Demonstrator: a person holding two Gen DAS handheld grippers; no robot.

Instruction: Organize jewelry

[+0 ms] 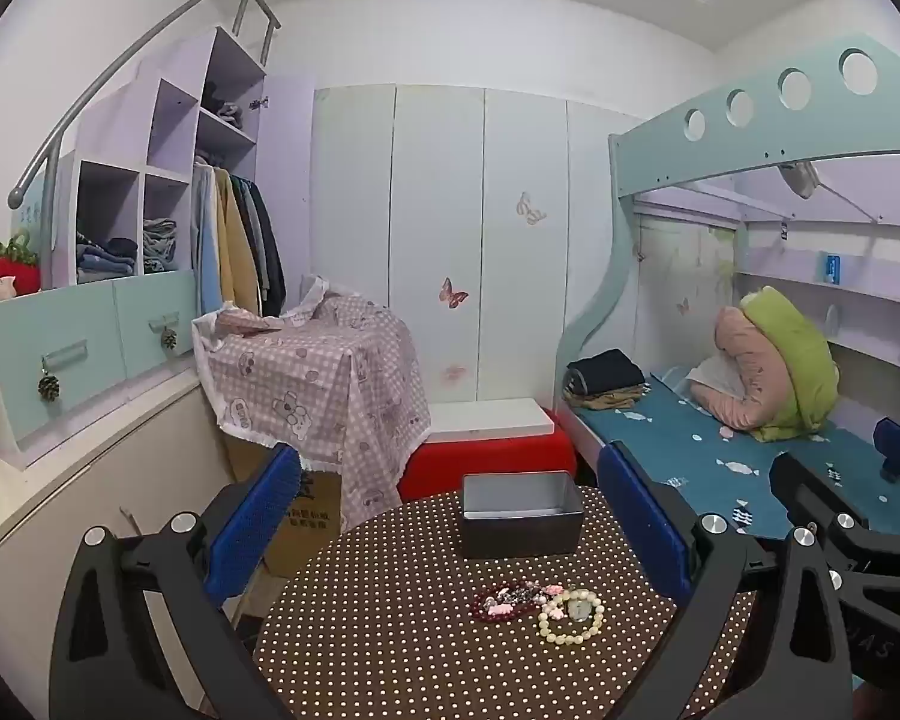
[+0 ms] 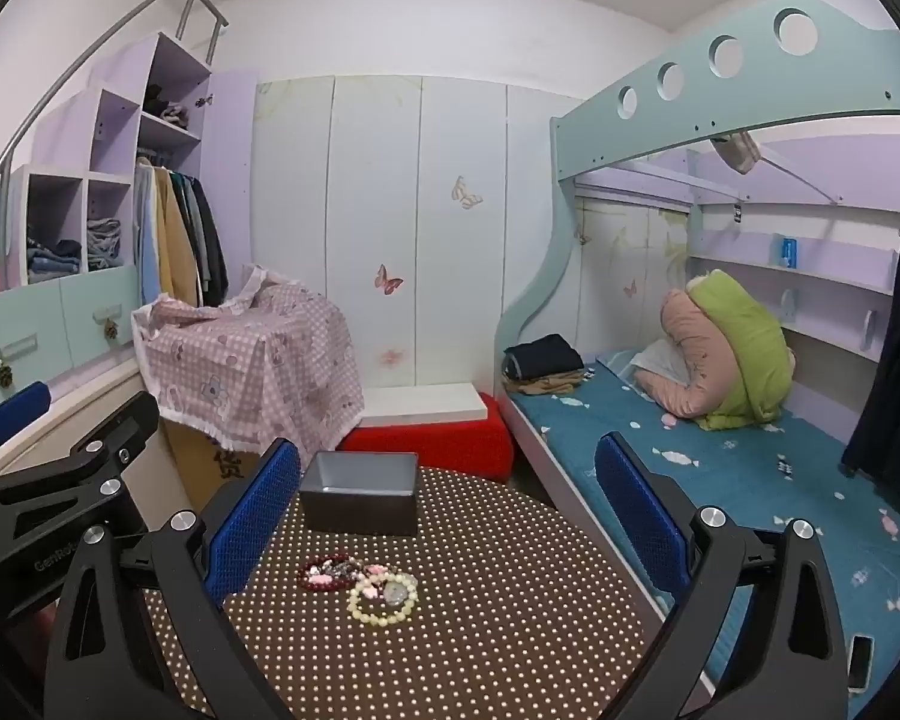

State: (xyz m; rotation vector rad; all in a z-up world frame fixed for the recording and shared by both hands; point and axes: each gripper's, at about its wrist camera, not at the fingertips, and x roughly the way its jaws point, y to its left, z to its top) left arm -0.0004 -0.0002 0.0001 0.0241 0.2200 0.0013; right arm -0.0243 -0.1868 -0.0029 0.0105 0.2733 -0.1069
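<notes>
On table (image 1: 390, 660), bracelets (image 1: 537, 603) sat heaped before box (image 1: 519, 516), ready for sorting; left gripper (image 1: 450, 534) and right gripper (image 2: 450, 522) both spread wide, empty.

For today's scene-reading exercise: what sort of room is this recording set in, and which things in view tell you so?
Most likely a child's bedroom: a bunk bed with bedding, an open wardrobe of hanging clothes, and butterfly stickers on the cupboard doors.
</notes>
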